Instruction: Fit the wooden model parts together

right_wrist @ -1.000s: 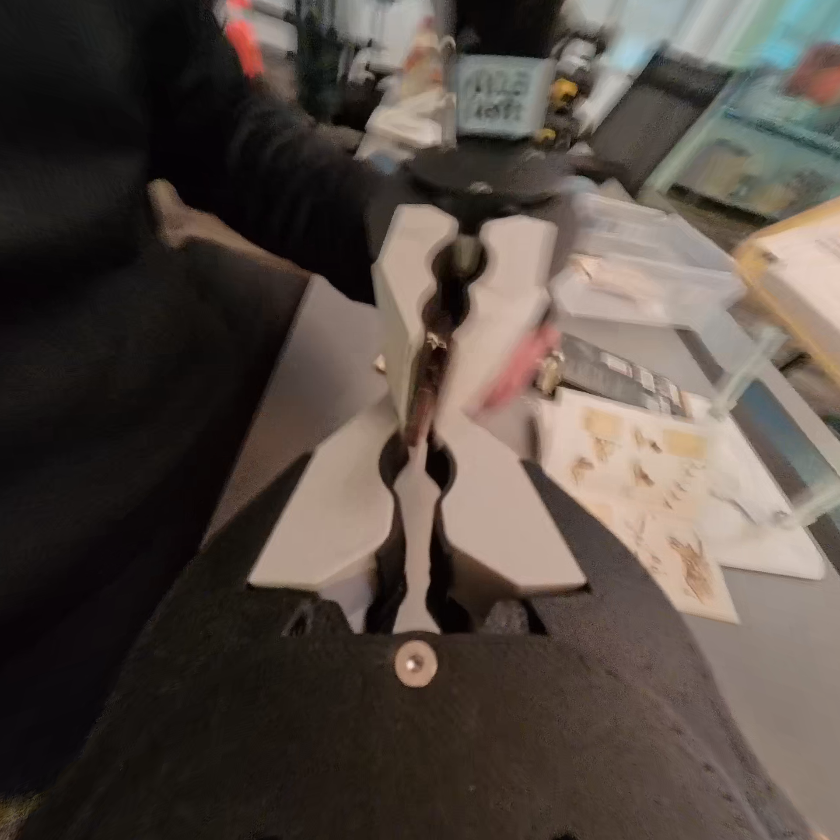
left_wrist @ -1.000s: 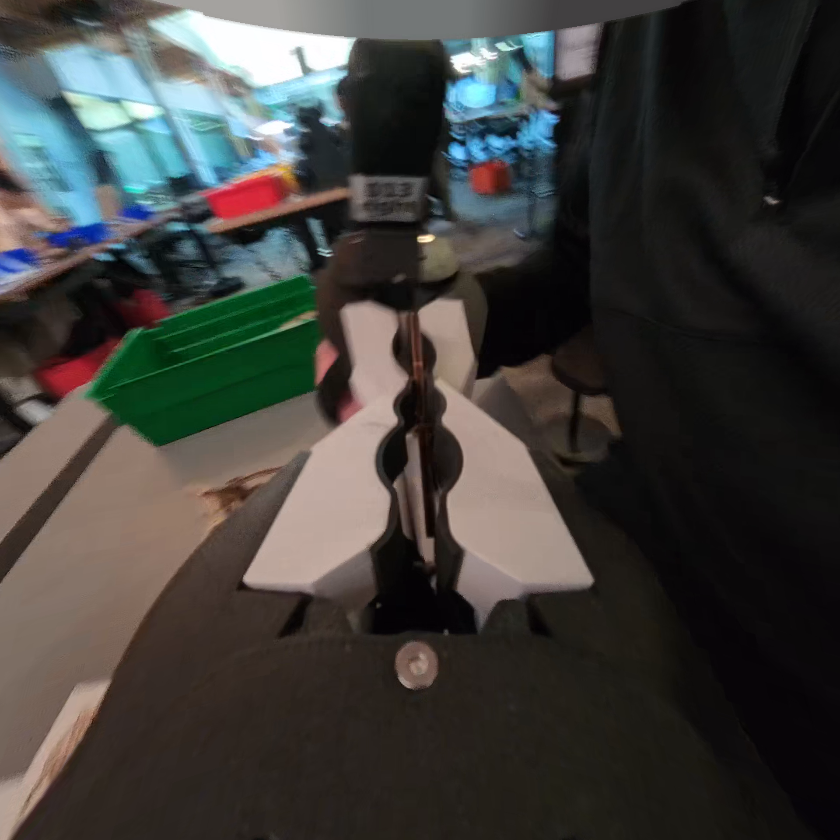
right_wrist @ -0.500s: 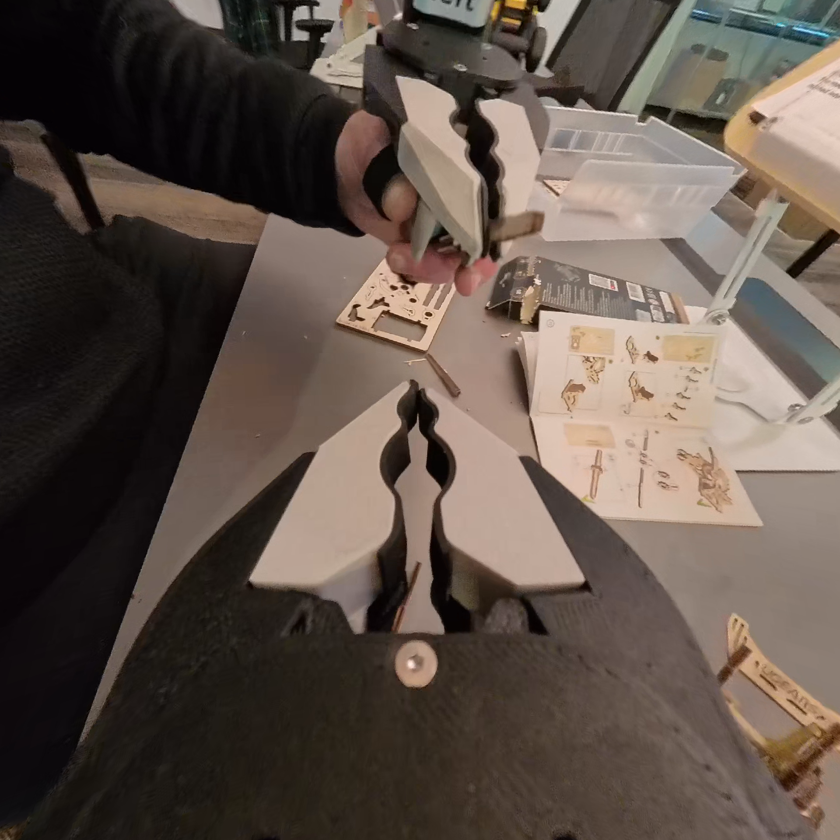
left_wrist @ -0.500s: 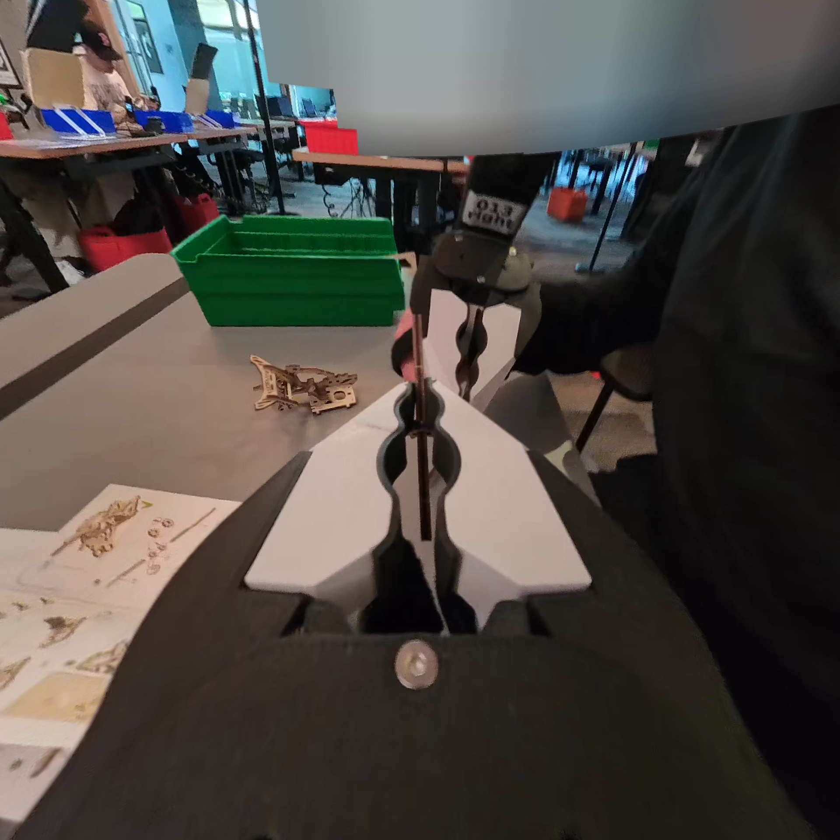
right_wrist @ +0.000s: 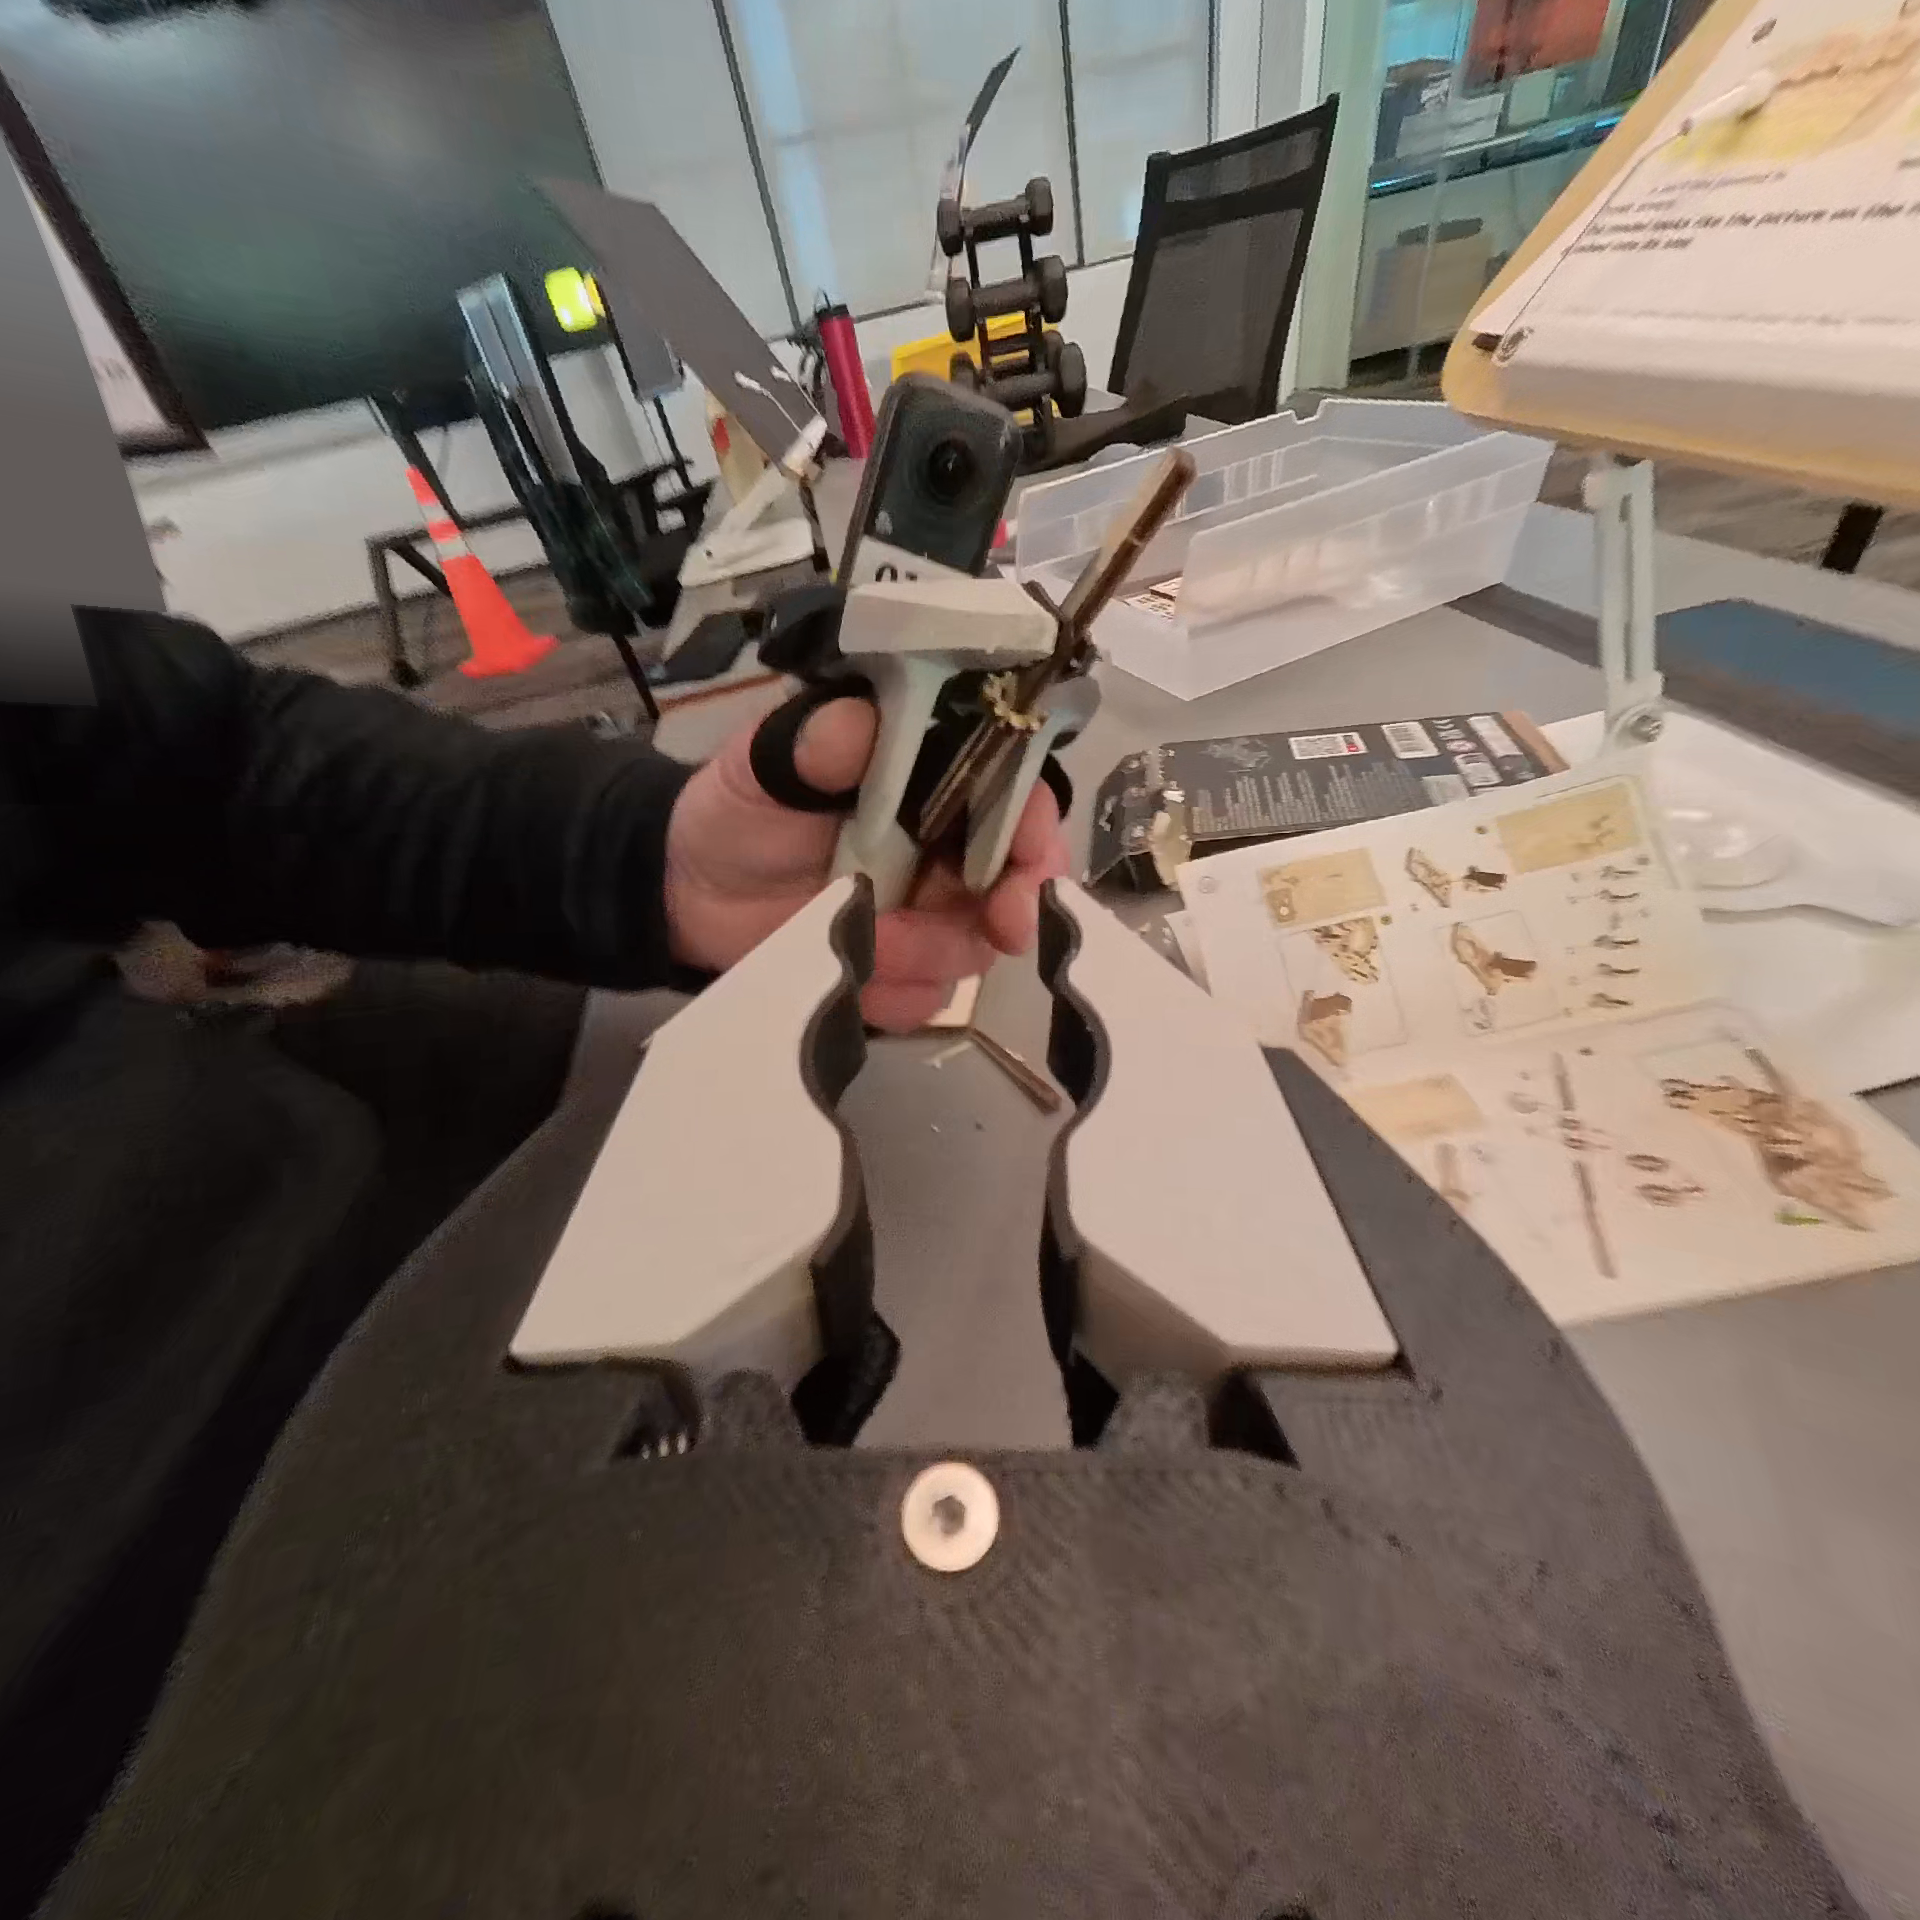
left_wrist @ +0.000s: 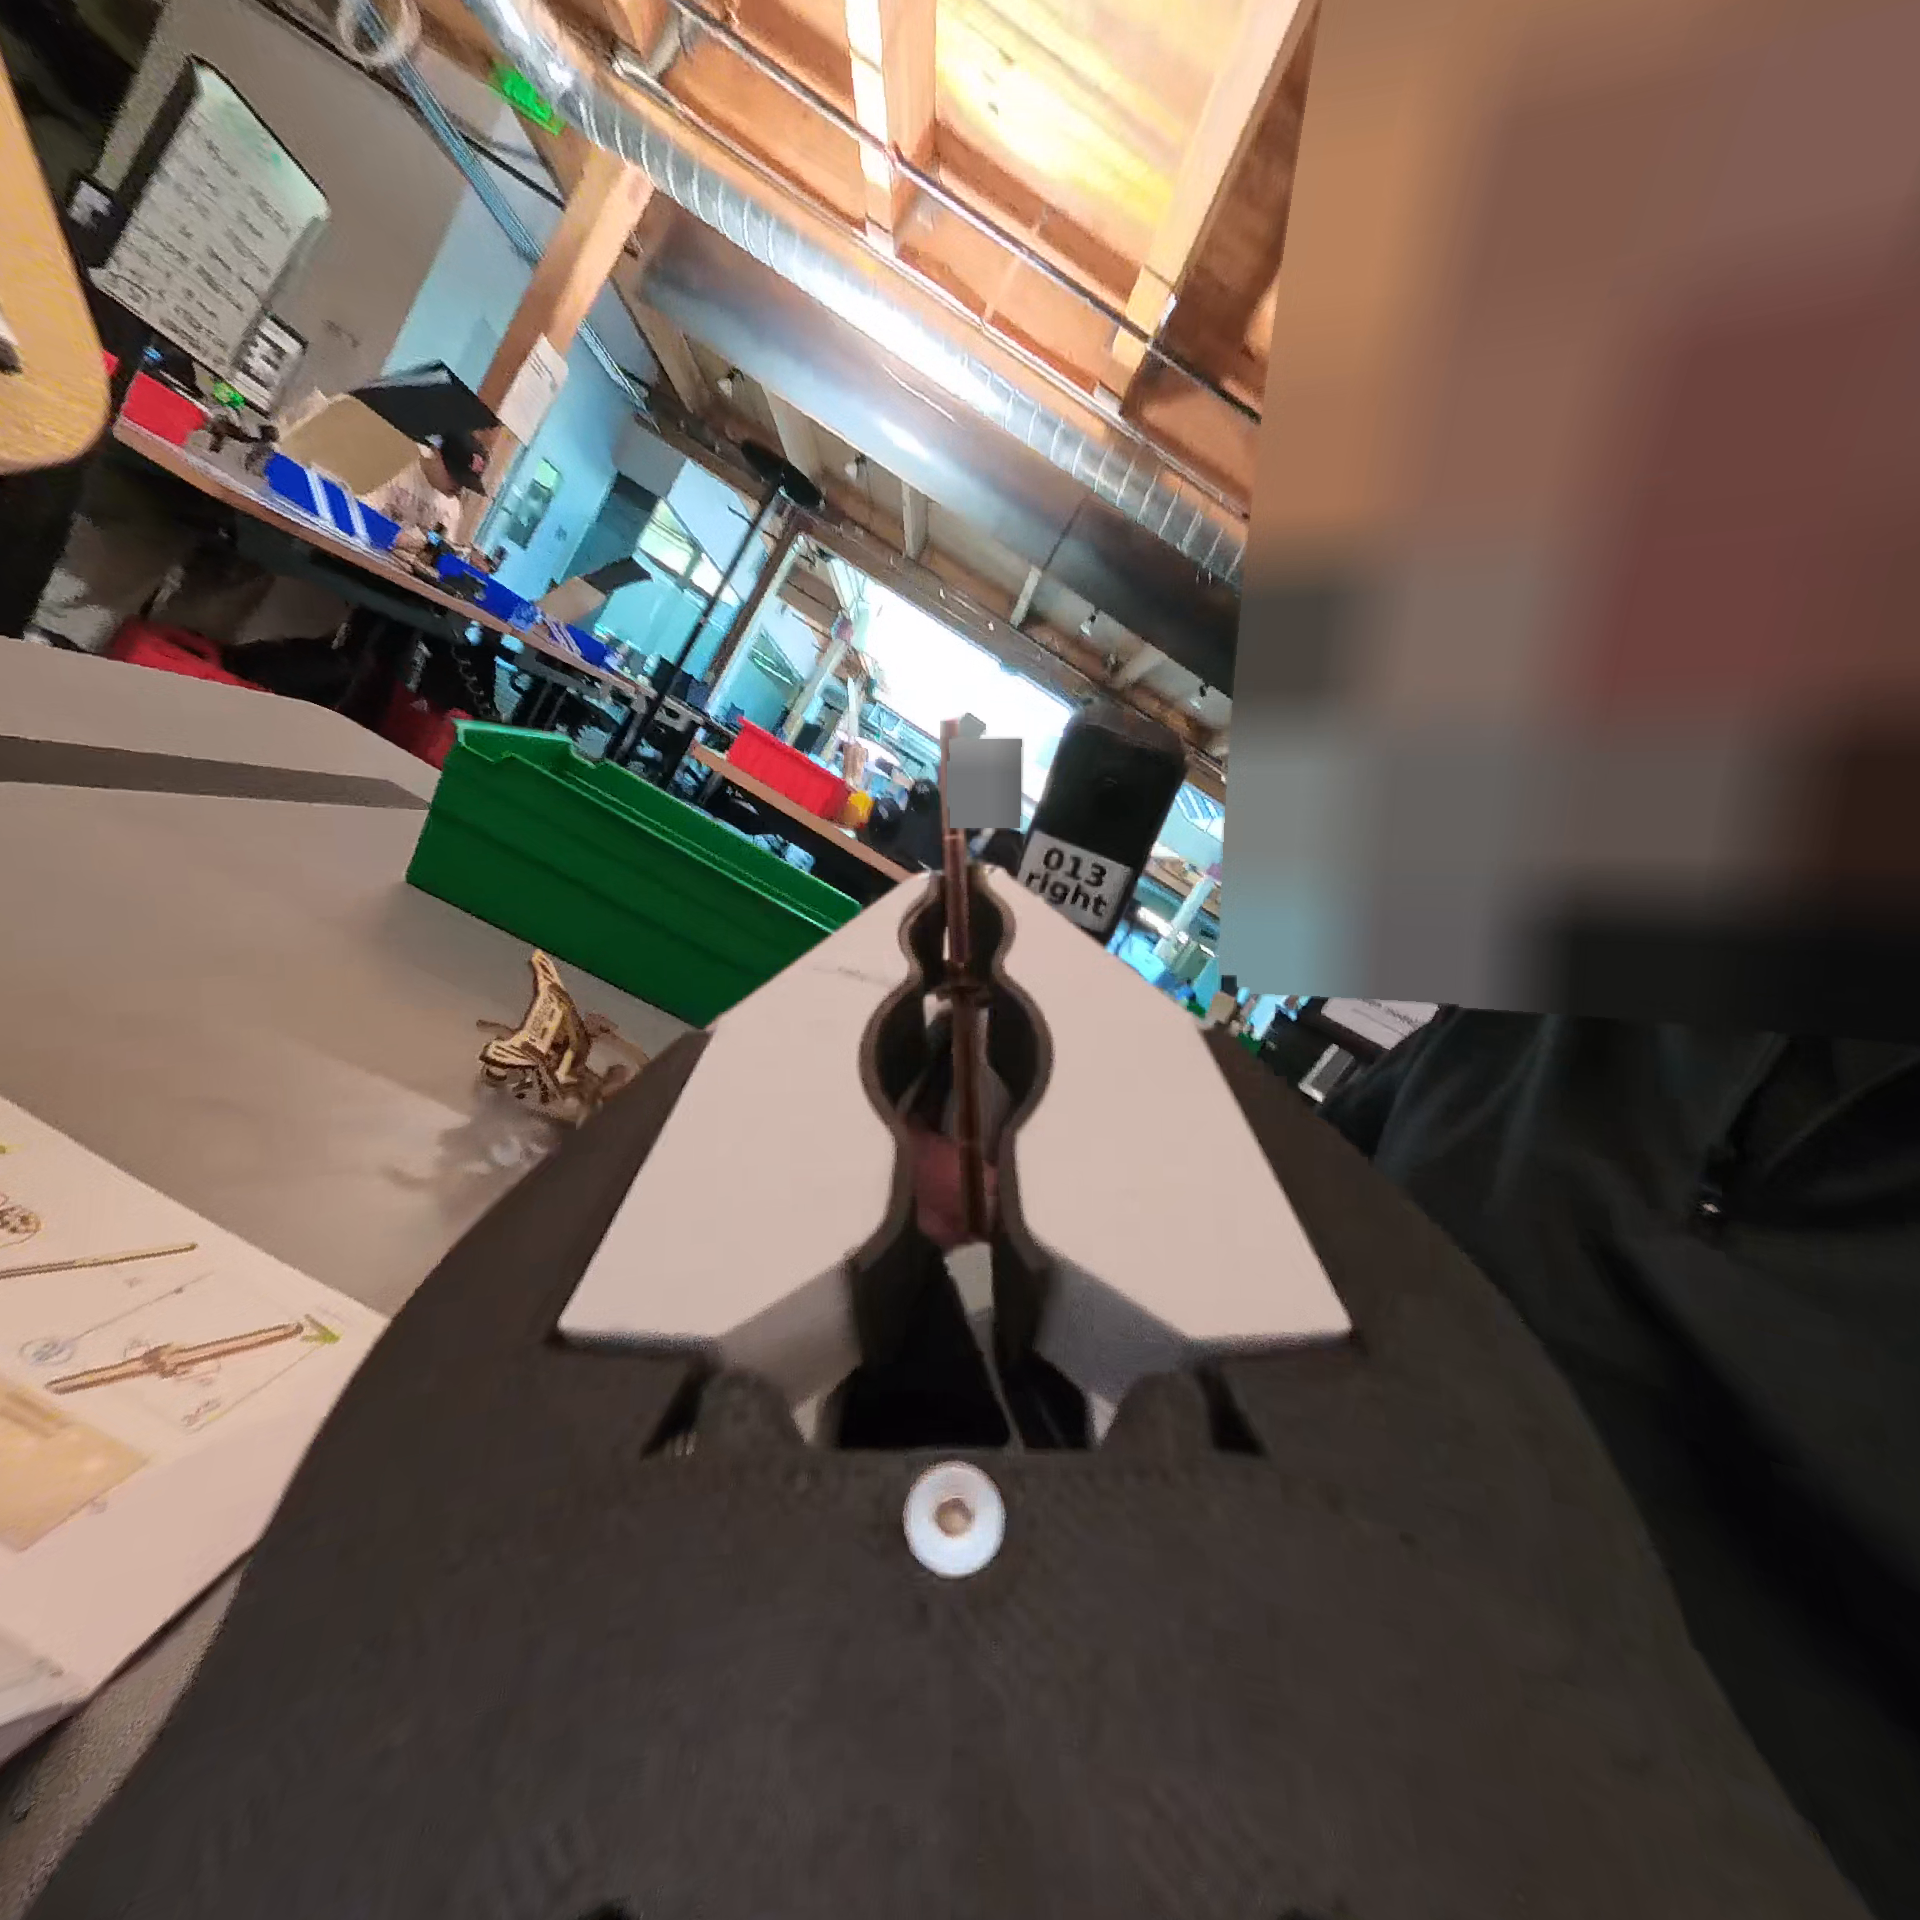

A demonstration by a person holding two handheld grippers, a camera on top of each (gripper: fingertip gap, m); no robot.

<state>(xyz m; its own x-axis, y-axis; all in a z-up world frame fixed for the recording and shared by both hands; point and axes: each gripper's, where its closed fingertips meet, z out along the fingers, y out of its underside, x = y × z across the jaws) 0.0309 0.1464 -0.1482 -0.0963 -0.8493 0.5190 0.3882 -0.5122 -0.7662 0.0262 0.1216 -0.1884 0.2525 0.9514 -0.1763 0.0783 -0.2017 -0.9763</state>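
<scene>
My left gripper (left_wrist: 956, 883) is shut on a thin wooden stick part (left_wrist: 958, 935), seen edge on between its white fingers and sticking out past the tips. In the right wrist view a hand holds that left gripper (right_wrist: 1049, 665) up above the table. The stick part (right_wrist: 1127, 540) runs slanted through it and carries a small toothed wheel. My right gripper (right_wrist: 951, 904) is open and empty, just below and in front of the hand. A short loose wooden stick (right_wrist: 1023, 1075) lies on the table between its fingers.
A green bin (left_wrist: 623, 862) and a partly built wooden model (left_wrist: 545, 1039) lie at the far left. Instruction sheets (right_wrist: 1507, 1039), a black box (right_wrist: 1351, 769), a clear plastic bin (right_wrist: 1299, 530) and a clipboard stand (right_wrist: 1714, 260) are on the right. A person in black sits close by. The left gripper's tips are roughly 5 cm from the right gripper's.
My right gripper has opened and drawn back from the left one. My left gripper has tilted upward with the wooden stick part still in it.
</scene>
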